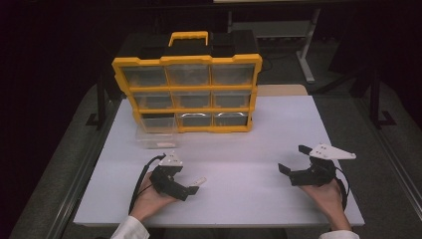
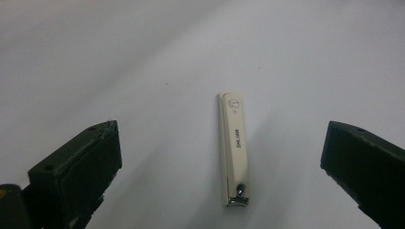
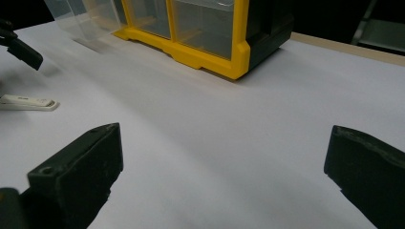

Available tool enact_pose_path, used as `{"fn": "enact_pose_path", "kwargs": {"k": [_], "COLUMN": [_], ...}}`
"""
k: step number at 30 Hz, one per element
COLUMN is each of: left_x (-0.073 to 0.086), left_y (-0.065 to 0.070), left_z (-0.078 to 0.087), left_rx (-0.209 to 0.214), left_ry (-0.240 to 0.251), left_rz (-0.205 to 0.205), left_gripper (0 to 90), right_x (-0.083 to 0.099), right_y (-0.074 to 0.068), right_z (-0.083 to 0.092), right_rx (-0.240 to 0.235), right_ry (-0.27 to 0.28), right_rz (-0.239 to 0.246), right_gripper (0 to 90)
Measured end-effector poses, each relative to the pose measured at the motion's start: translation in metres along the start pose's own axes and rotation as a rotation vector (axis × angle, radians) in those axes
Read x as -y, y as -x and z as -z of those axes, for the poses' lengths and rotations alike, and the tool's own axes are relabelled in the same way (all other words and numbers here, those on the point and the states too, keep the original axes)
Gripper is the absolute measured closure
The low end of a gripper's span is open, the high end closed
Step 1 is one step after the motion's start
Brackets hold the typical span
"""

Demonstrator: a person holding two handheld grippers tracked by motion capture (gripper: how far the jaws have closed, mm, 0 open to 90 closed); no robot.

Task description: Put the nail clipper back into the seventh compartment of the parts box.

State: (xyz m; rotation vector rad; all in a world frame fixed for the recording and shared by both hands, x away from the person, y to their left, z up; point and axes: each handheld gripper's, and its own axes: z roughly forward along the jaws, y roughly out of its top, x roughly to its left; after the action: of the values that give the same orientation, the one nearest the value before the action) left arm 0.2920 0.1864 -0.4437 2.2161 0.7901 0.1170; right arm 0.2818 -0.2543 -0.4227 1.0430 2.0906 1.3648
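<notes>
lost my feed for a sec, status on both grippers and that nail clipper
Left gripper open, jaws either side of nail clipper, not touching. Right gripper open, empty. Clipper flat on table. One clear drawer pulled out of organizer.

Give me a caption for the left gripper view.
White nail clipper lying flat on the table between two wide-open black jaws.

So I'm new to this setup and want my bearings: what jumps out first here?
The yellow-and-black drawer organizer standing at the far middle of the white table, one clear drawer pulled out at its lower left. Then the cream nail clipper lying flat between the open left gripper jaws, near the table's front.
</notes>
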Motion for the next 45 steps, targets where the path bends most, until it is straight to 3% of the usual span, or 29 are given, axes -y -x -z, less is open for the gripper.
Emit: {"fn": "enact_pose_path", "kwargs": {"k": [15,18,24,33,45], "left_x": [0.002,0.003,0.004,0.005,0.005], "left_y": [0.010,0.013,0.014,0.014,0.013], "left_z": [-0.004,-0.002,0.000,-0.004,-0.005], "left_rx": [0.008,-0.008,-0.002,-0.013,-0.048], "left_ry": [-0.037,-0.032,-0.036,-0.060,-0.070], "left_rz": [-0.010,-0.016,0.017,0.002,0.027], "left_gripper": [7.5,13.7,20.4,32.7,50.7], "right_x": [0.000,0.000,-0.001,-0.001,0.000], "right_y": [0.000,0.000,0.000,-0.001,0.000], "right_z": [0.001,0.001,0.002,0.002,0.003], "right_rx": [0.000,0.003,0.007,0.017,0.023], "right_ry": [0.005,0.005,0.010,0.016,0.019], "right_rz": [-0.004,-0.002,-0.001,0.005,-0.003], "right_gripper": [0.0,0.0,0.0,0.0,0.0]}}
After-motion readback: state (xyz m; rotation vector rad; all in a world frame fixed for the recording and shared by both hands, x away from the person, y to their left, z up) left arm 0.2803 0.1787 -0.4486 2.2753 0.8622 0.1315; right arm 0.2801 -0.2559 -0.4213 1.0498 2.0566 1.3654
